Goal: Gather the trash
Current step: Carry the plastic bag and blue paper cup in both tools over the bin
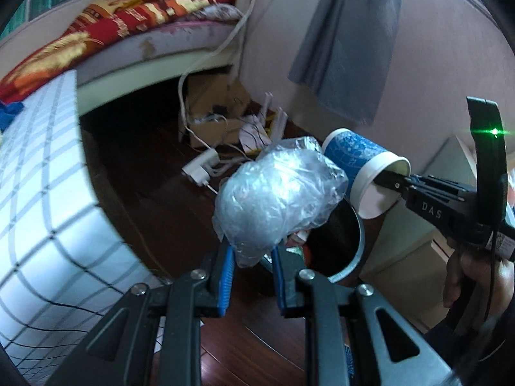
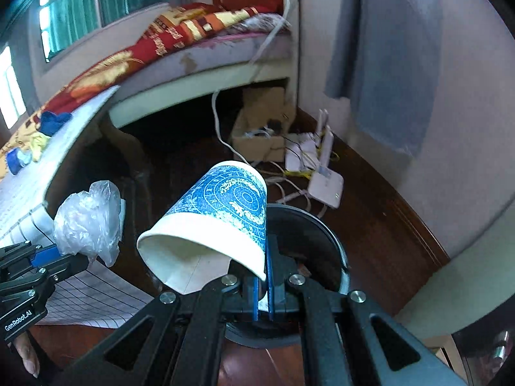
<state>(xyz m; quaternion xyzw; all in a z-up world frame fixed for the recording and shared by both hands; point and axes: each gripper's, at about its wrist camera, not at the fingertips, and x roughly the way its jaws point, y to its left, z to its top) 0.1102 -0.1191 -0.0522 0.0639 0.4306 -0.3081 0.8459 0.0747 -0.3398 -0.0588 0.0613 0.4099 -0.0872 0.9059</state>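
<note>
My left gripper (image 1: 252, 252) is shut on a crumpled clear plastic bag (image 1: 276, 196) and holds it above the near rim of a round trash bin (image 1: 349, 254) on the floor. My right gripper (image 2: 264, 276) is shut on the rim of a blue-and-white paper cup (image 2: 222, 222), tilted on its side over the bin (image 2: 334, 244). In the left wrist view the cup (image 1: 360, 167) hangs right of the bag, pinched by the right gripper (image 1: 391, 181). In the right wrist view the bag (image 2: 88, 218) and left gripper (image 2: 51, 254) show at the left.
A table with a checked cloth (image 1: 42, 199) stands at the left. A bed (image 1: 135, 32) with a red blanket is behind. Cardboard box (image 2: 260, 122), router (image 2: 325, 183), power strip (image 1: 201, 169) and cables lie on the dark wooden floor by the wall.
</note>
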